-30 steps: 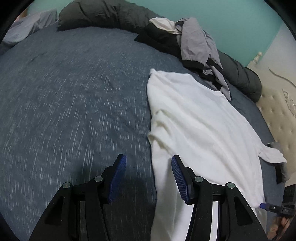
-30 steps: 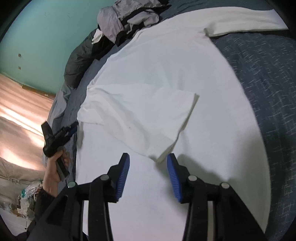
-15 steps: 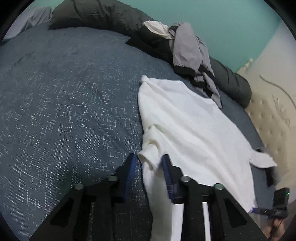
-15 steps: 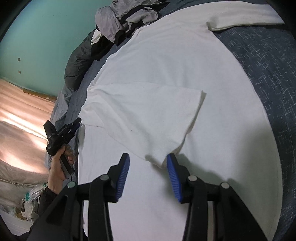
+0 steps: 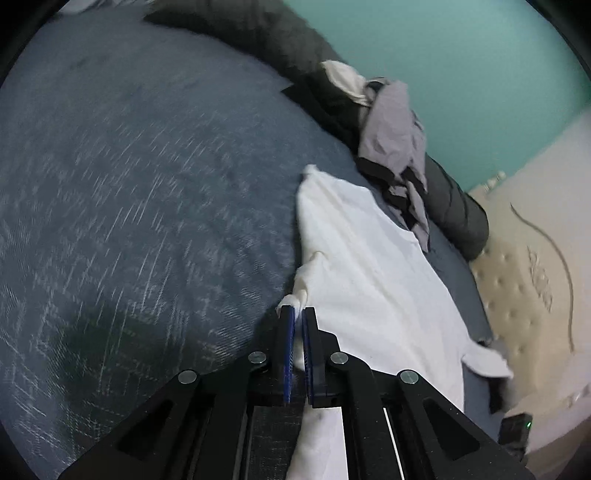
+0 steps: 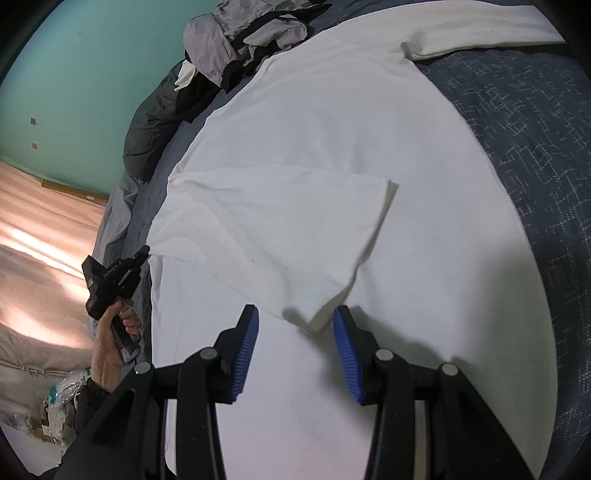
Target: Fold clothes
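Note:
A white T-shirt [image 5: 369,266] lies spread flat on the dark blue bedspread [image 5: 129,184]. My left gripper [image 5: 298,314] is shut on a bunched bit of the shirt's left edge, lifting it slightly. In the right wrist view the same shirt [image 6: 332,110] fills the middle, with one sleeve [image 6: 280,229] folded inward over the body. My right gripper [image 6: 295,325] hovers open over that sleeve's near corner, its blue pads [image 6: 245,343] on either side and touching nothing. At the shirt's left edge a hand [image 6: 109,343] holds the left gripper [image 6: 142,254].
A pile of grey and black clothes [image 5: 391,140] [image 6: 240,40] rests on a dark rolled duvet [image 5: 258,33] along the far side by the teal wall. A cream tufted headboard [image 5: 535,277] bounds the right. Beyond the bed's edge is wooden floor [image 6: 37,240].
My left gripper went from open beside the shirt to shut on its left edge, which now rises in a bunch. My right gripper stays open, nearly still over the folded sleeve.

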A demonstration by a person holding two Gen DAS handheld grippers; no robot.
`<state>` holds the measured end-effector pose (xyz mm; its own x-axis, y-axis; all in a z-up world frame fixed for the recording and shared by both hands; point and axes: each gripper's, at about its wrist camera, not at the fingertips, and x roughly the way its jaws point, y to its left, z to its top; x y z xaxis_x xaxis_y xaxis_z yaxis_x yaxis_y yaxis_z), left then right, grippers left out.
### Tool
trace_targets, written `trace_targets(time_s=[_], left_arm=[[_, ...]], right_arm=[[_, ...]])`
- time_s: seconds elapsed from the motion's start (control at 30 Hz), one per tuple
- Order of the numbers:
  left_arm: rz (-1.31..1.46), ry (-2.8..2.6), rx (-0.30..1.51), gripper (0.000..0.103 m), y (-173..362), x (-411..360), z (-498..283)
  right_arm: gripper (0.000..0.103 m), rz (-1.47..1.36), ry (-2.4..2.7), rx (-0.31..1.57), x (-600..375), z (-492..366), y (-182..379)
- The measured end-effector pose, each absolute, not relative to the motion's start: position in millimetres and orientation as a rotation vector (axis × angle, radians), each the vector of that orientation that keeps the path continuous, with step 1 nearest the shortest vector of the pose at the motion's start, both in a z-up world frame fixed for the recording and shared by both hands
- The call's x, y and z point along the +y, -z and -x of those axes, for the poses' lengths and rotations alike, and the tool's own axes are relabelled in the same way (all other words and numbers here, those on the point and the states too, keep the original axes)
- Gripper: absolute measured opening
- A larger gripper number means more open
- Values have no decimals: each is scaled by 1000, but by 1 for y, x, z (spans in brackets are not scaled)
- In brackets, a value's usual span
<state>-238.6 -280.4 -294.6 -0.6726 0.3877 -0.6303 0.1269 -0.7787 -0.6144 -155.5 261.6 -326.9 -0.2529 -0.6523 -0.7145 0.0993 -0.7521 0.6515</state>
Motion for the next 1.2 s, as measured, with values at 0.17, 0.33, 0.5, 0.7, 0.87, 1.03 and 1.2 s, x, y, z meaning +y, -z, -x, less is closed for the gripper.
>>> trace_targets(time_s=[0.17, 0.33, 0.5, 0.7, 0.87, 1.03, 1.2], left_arm=[[1202, -2566, -969, 5, 297, -280, 239], [1212, -2568, -967, 5, 300, -280, 240], [1219, -2569, -961, 5, 301, -280, 241], [1223, -2571, -953, 5, 300, -281, 243], [1224, -2569, -955, 5, 300, -282, 240], [1223, -2566, -964, 5, 301, -282, 240], [1218, -2564, -966, 5, 301, -282, 238]], right_arm=[[48, -1483, 2142, -660, 281, 168, 308], [50, -1490, 2256, -633, 299, 195, 305], [50, -1541, 2267, -479, 286, 218, 318], [9, -1529, 2256, -378, 276, 220, 327], [2, -1477, 2301, -416, 289, 214, 322], [2, -1451, 2321, -444, 298, 211, 319], [2, -1522, 2277, -447, 296, 216, 330]])
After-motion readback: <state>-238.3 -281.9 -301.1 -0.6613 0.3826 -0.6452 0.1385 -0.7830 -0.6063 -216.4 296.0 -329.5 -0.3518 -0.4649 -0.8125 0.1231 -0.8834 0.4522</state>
